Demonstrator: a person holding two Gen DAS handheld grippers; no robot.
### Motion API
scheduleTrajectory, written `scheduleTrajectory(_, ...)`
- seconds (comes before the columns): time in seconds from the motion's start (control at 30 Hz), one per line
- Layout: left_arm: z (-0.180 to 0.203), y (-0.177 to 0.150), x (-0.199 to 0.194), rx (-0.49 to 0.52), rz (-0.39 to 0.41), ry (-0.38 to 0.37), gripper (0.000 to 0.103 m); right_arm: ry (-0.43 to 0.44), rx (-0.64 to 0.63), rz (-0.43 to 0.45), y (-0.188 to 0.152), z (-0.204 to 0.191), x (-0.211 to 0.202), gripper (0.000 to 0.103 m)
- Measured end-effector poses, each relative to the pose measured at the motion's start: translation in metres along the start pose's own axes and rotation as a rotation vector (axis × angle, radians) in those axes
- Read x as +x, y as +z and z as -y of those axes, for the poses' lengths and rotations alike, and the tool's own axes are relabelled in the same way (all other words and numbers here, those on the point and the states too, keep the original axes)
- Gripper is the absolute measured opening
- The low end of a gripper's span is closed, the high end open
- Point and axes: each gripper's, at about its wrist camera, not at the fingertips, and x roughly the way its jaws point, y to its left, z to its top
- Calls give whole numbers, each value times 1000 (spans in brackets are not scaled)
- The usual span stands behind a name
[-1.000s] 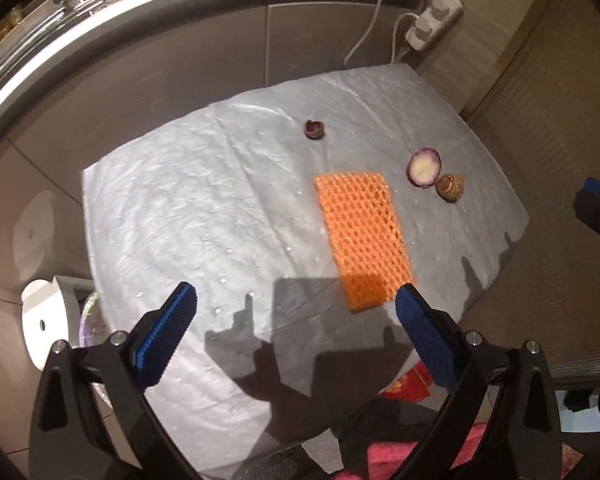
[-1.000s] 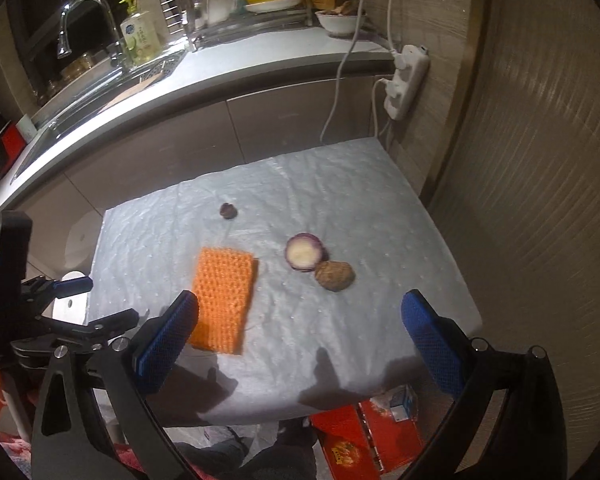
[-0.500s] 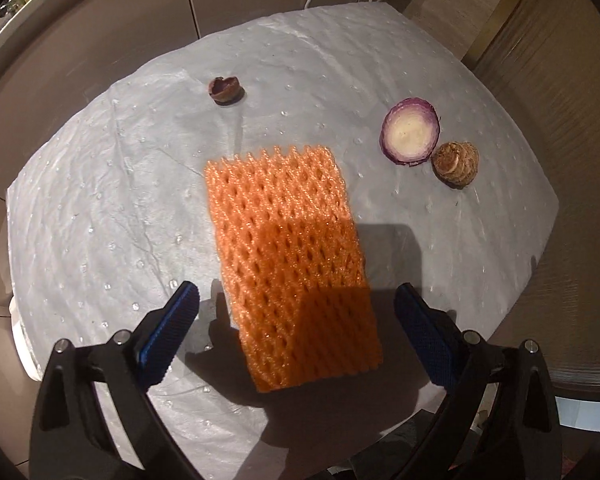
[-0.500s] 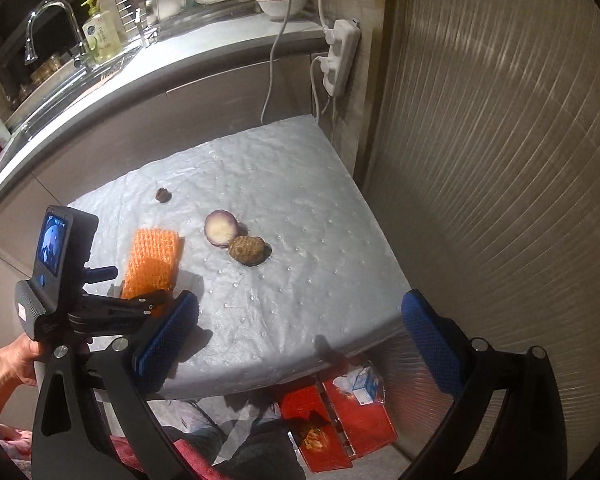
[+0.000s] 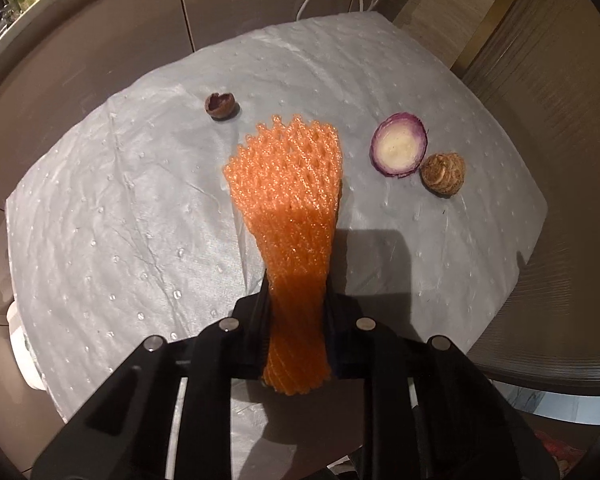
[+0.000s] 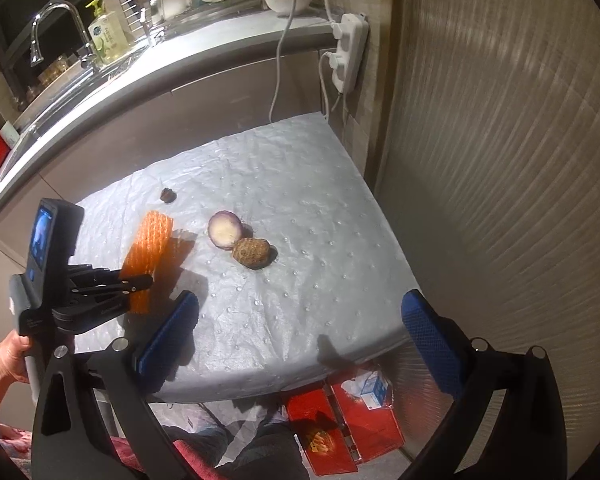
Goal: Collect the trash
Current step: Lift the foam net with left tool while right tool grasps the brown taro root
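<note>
The collection is only beginning. The left tongs (image 5: 298, 320) have just been closing, and they are now pinching the near end of the orange foam fruit net (image 5: 290, 184), squeezing it into a narrow waist between the pads while its far end is fanning out over the table (image 5: 120, 220). Seen from the right wrist, the net's far part is tilting up off the cloth, so it is judged to be gripped but not yet carried off. No bin or bag is showing in either view.

Three scraps are lying untouched on the table: a red onion end (image 5: 399, 145), cut face up with a purple rim and pale centre; a rough brown root knob (image 5: 443, 171) touching it; and a small brown shell fragment (image 5: 219, 105), hollow like a cup, well apart from those two beyond the net. The right tongs (image 6: 300, 332) are hanging wide open over the near table edge, holding nothing.

The net is a springy, open-celled mesh; the table covering is a grey, dimpled, crinkled sheet.
</note>
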Motion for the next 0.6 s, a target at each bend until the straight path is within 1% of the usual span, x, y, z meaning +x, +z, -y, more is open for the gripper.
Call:
scheduleTrajectory(0.13, -5, 0, -33, -7, 50, -9, 21, 38, -79, 10, 5, -12, 22, 100)
scheduleTrajectory(0.23, -15, -7, -70, -41, 97, -22, 21, 73, -158, -12, 10, -27, 50, 90)
scheduleTrajectory(0.27, -18, -10, -82, -54, 114, -18, 21, 88, -177, -22, 12, -30, 60, 85)
scheduleTrajectory(0.37, -30, -20, -118, -93, 157, -1, 21, 122, -211, -53, 18, -38, 92, 76)
scheduleTrajectory(0.47, -45, -31, -144, -139, 185, 22, 21, 137, -252, -84, 22, -44, 121, 71)
scheduleTrajectory(0.6, -72, -50, -170, -217, 209, 43, 21, 135, -307, -113, 24, -50, 148, 67)
